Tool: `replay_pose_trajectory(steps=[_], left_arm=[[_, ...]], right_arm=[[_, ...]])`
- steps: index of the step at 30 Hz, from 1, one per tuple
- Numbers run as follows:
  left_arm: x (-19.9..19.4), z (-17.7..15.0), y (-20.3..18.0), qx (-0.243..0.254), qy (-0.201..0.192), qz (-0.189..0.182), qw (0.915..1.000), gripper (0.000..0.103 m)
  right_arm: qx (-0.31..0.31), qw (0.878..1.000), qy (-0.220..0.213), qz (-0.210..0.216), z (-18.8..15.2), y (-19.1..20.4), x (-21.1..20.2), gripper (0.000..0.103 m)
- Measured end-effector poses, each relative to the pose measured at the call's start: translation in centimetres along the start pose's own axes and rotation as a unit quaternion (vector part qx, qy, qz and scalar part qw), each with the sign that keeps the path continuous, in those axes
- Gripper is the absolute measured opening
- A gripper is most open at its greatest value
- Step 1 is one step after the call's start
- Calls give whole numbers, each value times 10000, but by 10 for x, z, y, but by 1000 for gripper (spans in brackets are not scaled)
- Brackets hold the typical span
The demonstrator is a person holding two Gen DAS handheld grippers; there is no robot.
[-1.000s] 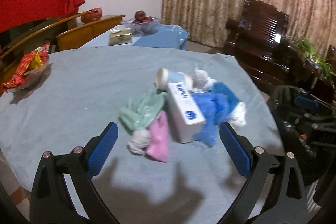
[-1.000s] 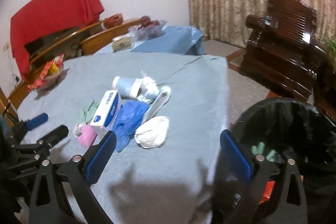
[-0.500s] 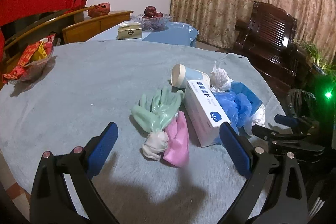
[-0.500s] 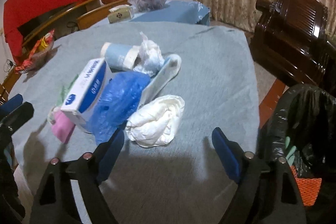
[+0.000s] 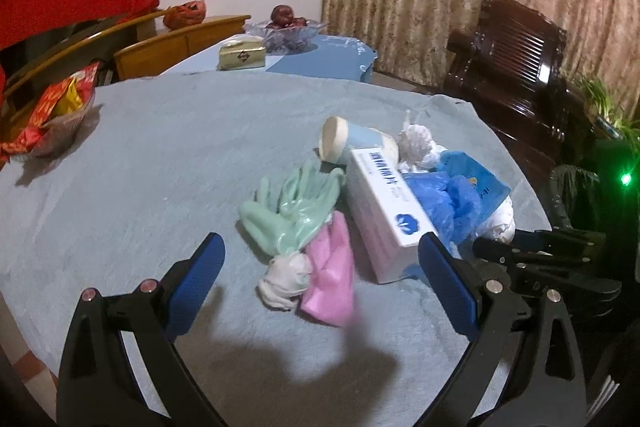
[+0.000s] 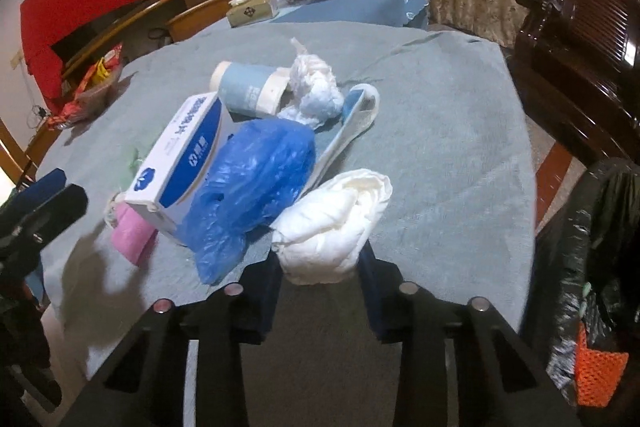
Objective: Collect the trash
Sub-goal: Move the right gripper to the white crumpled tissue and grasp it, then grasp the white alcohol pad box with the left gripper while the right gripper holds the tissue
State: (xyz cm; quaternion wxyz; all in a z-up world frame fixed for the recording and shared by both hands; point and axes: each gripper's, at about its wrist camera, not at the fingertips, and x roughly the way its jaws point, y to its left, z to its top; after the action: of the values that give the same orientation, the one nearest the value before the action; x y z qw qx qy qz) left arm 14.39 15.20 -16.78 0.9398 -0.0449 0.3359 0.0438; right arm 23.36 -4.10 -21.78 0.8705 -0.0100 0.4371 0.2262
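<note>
Right gripper [image 6: 320, 277] jaws have just been closing, pads now pinching the crumpled white wad [image 6: 334, 227], nearest the black-lined bin [image 6: 592, 247]. Left gripper [image 5: 320, 283] hovers wide open, holding nothing, over the gloves [image 5: 292, 211].

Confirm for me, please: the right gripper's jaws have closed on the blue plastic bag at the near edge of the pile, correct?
Not quite: the right gripper has just been closing its jaws on the crumpled white wad, not the blue plastic bag beside it. The right wrist view shows this.

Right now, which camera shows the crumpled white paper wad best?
The right wrist view: the crumpled white paper wad fills the centre, unobstructed. The left wrist view shows only a sliver behind the blue plastic bag.
</note>
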Motion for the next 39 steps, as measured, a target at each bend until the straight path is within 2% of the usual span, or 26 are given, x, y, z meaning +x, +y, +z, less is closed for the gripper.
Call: replay_pose_trajectory(steps=[9, 12, 14, 17, 22, 26, 31, 35, 36, 37, 39], left_arm=[[18, 8, -29, 149, 31, -248, 9996, 93], [29, 10, -37, 195, 84, -265, 9994, 77], [37, 11, -41, 210, 143, -256, 9993, 76], [46, 11, -44, 221, 166, -233, 9993, 69], [56, 9, -44, 243, 270, -274, 9990, 44], [53, 4, -43, 285, 234, -305, 9989, 31], [35, 1, -40, 243, 160, -372, 9989, 30], [38, -7, -44, 267, 377, -384, 9982, 31], [41, -8, -45, 254, 436, -378, 9980, 35], [44, -9, -46, 237, 483, -381, 9978, 42], [51, -10, -47, 208, 547, -376, 9976, 44]], right_arm=[[197, 9995, -241, -37, 2, -13, -32, 36], [237, 9992, -332, -43, 4, -17, -39, 36], [245, 9990, -379, -38, 6, -19, -42, 36], [217, 9988, -425, -51, 8, -20, -44, 36], [229, 9989, -411, -29, 8, -19, -41, 36], [239, 9990, -376, -4, 5, -20, -41, 36], [262, 9989, -385, 14, 5, -21, -43, 36], [297, 9989, -354, 17, 4, -21, -43, 36], [305, 9990, -333, 16, 3, -21, -42, 36], [309, 9990, -316, 14, 2, -21, -42, 36], [333, 9990, -296, 13, 1, -22, -43, 36]])
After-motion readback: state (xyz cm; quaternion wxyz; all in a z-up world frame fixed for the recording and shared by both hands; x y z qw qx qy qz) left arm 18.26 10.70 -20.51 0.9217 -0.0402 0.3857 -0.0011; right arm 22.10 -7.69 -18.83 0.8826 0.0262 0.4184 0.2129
